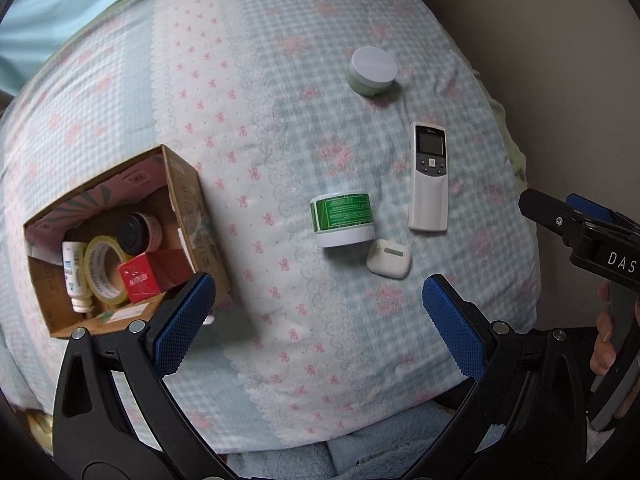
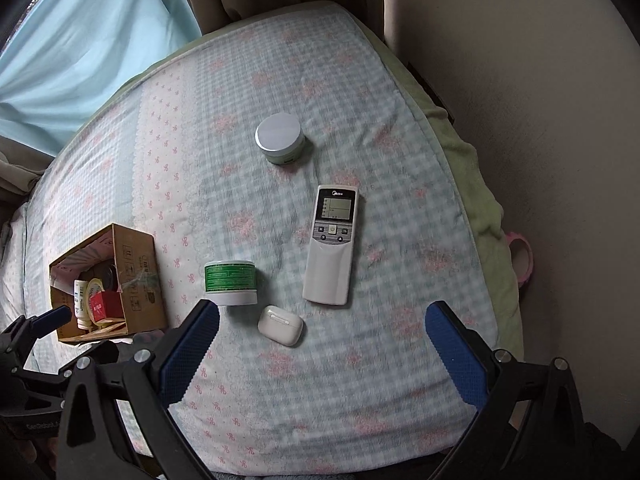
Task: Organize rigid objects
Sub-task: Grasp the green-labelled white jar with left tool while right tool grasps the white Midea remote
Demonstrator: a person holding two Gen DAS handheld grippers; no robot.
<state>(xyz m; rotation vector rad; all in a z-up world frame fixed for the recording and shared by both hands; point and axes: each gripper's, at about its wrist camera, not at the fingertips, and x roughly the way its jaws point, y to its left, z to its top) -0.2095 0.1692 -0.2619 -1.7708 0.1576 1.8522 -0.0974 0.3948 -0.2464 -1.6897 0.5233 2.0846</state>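
Note:
A cardboard box [image 1: 186, 200] [image 2: 138, 276] lies at the left of the bed, holding a tape roll [image 1: 105, 270], a red box [image 1: 140, 278], a white bottle [image 1: 76, 276] and a dark jar [image 1: 132, 232]. On the bedspread lie a green-labelled jar [image 1: 343, 218] [image 2: 231, 282], a white earbud case [image 1: 389, 258] [image 2: 280, 325], a white remote [image 1: 429, 178] [image 2: 332, 246] and a round white-lidded jar [image 1: 373, 70] [image 2: 279, 138]. My left gripper [image 1: 318, 296] is open and empty, just in front of the box and the earbud case. My right gripper [image 2: 322, 320] is open and empty, near the earbud case.
The bed is covered by a checked blue and pink bedspread [image 2: 360, 380]. A beige wall [image 2: 540, 100] runs along the right edge. Blue curtains [image 2: 80, 40] hang at the back left. A pink ring [image 2: 522, 258] lies between bed and wall.

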